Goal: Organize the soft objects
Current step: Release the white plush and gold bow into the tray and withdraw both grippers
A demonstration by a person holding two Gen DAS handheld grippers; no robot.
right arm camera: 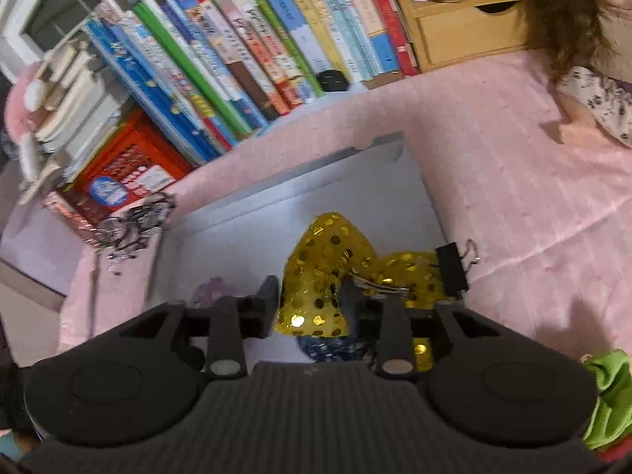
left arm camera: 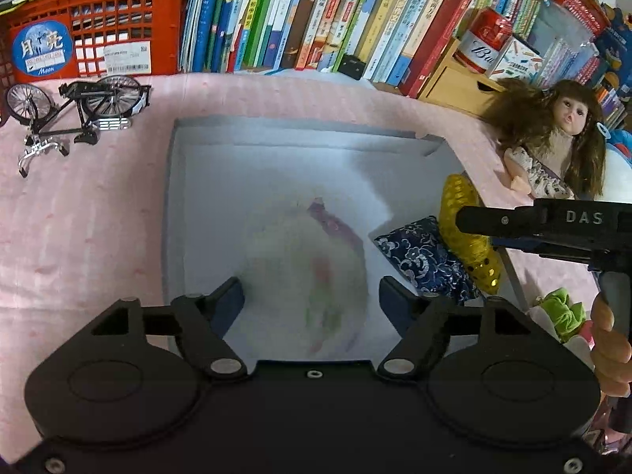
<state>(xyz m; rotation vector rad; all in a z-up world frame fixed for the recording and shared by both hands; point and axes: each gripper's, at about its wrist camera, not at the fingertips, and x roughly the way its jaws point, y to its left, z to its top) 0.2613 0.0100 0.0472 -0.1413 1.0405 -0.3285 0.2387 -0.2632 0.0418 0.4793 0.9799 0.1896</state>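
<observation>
Right wrist: right gripper [right arm camera: 310, 296] clamps gold sequin bow [right arm camera: 328, 260] over box [right arm camera: 237, 237].

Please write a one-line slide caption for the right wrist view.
Right gripper closes on a gold sequined bow above the white box on a pink cloth.

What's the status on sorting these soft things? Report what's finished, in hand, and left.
Done: a blurred pale soft item and a blue floral cushion lie in the white box; the left gripper is open above it.
In hand: the right gripper appears clamped on the gold sequin piece over the box.
Left: the green plush and, perhaps, the doll sit outside.
</observation>
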